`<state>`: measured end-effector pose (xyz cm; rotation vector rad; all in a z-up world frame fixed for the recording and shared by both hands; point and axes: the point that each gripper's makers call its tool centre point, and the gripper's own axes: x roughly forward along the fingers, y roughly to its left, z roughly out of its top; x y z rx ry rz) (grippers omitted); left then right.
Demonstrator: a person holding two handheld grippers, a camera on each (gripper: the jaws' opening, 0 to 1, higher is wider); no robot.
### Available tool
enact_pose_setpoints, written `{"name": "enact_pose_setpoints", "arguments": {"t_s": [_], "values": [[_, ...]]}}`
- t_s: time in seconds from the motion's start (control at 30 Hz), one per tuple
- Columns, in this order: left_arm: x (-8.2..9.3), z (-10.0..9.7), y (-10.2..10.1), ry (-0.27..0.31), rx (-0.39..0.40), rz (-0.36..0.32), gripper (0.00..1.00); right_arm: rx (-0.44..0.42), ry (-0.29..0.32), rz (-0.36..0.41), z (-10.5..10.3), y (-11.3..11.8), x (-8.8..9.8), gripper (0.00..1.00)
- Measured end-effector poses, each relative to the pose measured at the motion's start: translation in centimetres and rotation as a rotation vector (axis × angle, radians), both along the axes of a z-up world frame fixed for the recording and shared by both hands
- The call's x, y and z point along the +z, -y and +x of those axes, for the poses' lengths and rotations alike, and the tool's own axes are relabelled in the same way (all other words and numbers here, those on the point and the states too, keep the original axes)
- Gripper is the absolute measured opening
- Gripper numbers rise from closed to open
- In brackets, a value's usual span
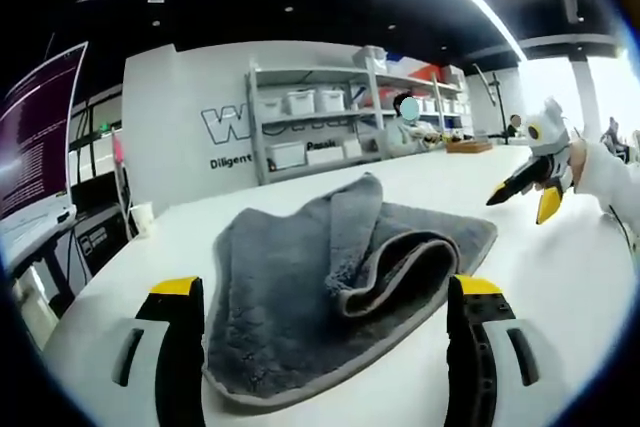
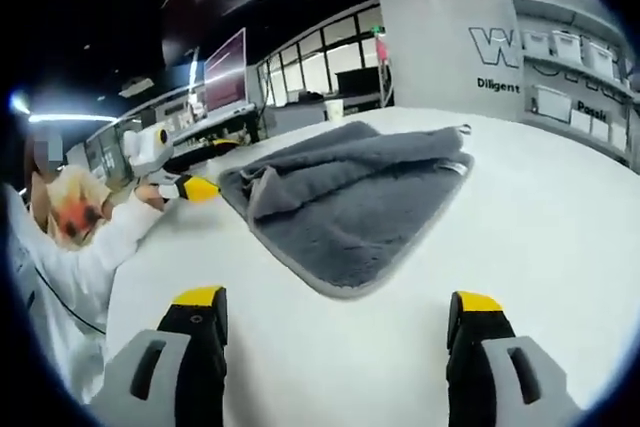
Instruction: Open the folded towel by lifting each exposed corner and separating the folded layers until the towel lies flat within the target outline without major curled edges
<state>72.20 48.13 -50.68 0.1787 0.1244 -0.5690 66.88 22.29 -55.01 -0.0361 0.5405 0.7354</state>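
A grey towel (image 1: pixel 320 277) lies partly folded on the white table (image 1: pixel 560 277), with one layer curled over itself in the middle. My left gripper (image 1: pixel 328 347) is open, its yellow-tipped jaws standing either side of the towel's near edge. My right gripper (image 1: pixel 535 192) comes in from the right, held in a hand, its jaws slightly apart with nothing between them. In the right gripper view the towel (image 2: pixel 350 192) lies ahead on the table (image 2: pixel 540 237), and my right gripper (image 2: pixel 340 337) stands open short of its near corner. My left gripper (image 2: pixel 190 187) sits at the towel's left edge.
Metal shelves (image 1: pixel 340 117) with white bins stand against the wall behind the table. A person's white sleeve (image 2: pixel 90 247) reaches in at the left. Desks with monitors (image 2: pixel 225 72) stand beyond the table's far edge. A white cup (image 2: pixel 334 108) sits near the table's back edge.
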Motion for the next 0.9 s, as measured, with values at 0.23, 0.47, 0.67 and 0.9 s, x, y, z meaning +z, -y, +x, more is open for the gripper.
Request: {"name": "enact_pose_setpoints", "arguments": {"t_s": [0.23, 0.47, 0.67, 0.9], "values": [[0.0, 0.1, -0.1, 0.0, 0.002, 0.001, 0.99, -0.038, 0.027, -0.017, 1.6, 0.1, -0.7, 0.79], [0.0, 0.1, -0.1, -0.001, 0.002, 0.001, 0.99, -0.051, 0.082, -0.033, 2.7, -0.6, -0.7, 0.67], [0.0, 0.1, -0.1, -0.001, 0.003, 0.0, 0.99, -0.046, 0.099, -0.012, 3.4, -1.5, -0.7, 0.53], [0.0, 0.0, -0.1, 0.0, 0.003, 0.0, 0.99, -0.023, 0.123, -0.021, 3.7, -2.2, -1.3, 0.44]]}}
